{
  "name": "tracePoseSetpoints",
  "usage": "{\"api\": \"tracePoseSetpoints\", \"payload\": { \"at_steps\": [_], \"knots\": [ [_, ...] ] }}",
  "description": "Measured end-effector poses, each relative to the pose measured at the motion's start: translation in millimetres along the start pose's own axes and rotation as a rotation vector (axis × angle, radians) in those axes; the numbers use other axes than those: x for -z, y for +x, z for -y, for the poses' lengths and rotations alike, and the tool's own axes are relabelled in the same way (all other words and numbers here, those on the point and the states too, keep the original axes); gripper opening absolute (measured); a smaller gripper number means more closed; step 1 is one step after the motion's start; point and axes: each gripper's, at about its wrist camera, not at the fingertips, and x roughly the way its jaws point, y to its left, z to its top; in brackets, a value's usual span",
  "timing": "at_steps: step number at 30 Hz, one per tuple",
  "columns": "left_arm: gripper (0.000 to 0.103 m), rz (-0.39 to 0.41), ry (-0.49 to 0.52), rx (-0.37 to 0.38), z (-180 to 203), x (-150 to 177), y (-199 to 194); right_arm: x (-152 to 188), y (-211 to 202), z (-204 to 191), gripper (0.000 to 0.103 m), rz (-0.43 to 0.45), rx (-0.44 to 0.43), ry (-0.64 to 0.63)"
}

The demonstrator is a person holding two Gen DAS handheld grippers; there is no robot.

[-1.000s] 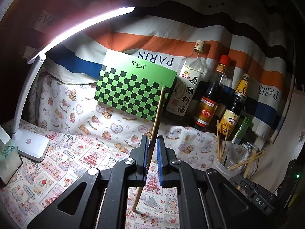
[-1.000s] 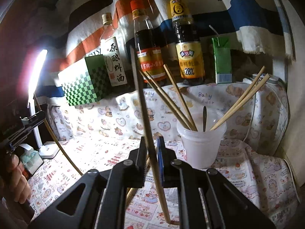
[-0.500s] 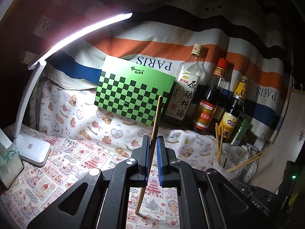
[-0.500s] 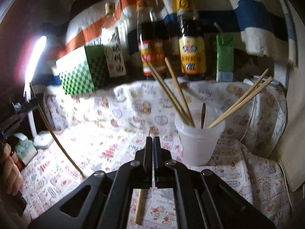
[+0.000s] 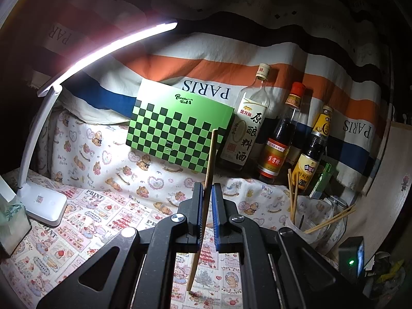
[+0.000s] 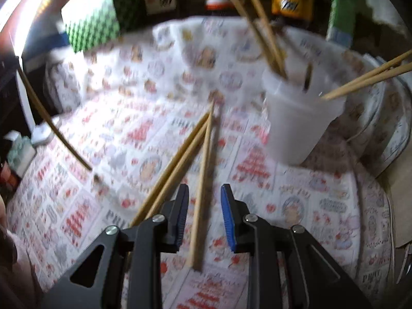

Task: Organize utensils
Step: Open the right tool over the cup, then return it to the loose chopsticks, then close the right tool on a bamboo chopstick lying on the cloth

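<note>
My left gripper is shut on a wooden chopstick and holds it nearly upright above the printed cloth; that chopstick also shows at the left of the right wrist view. My right gripper is open and empty, low over the cloth, with one loose chopstick lying between its jaws. Two more chopsticks lie just left of it. A translucent plastic cup holding several chopsticks stands to the right; it also shows in the left wrist view.
A green checkered box, three sauce bottles and a green carton line the back against striped cloth. A white desk lamp stands at the left, a tissue pack beside it. The right wrist view is motion-blurred.
My right gripper let go of its chopstick, tilted down toward the cloth and opened over the loose chopsticks. My left gripper rose slightly, still holding its chopstick.
</note>
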Motion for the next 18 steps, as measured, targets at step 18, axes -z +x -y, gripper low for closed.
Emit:
{"api": "tracePoseSetpoints", "payload": {
  "at_steps": [18],
  "knots": [
    [0.006, -0.004, 0.004, -0.008, -1, 2, 2, 11, 14, -13, 0.023, -0.076, 0.079, -0.052]
  ]
}}
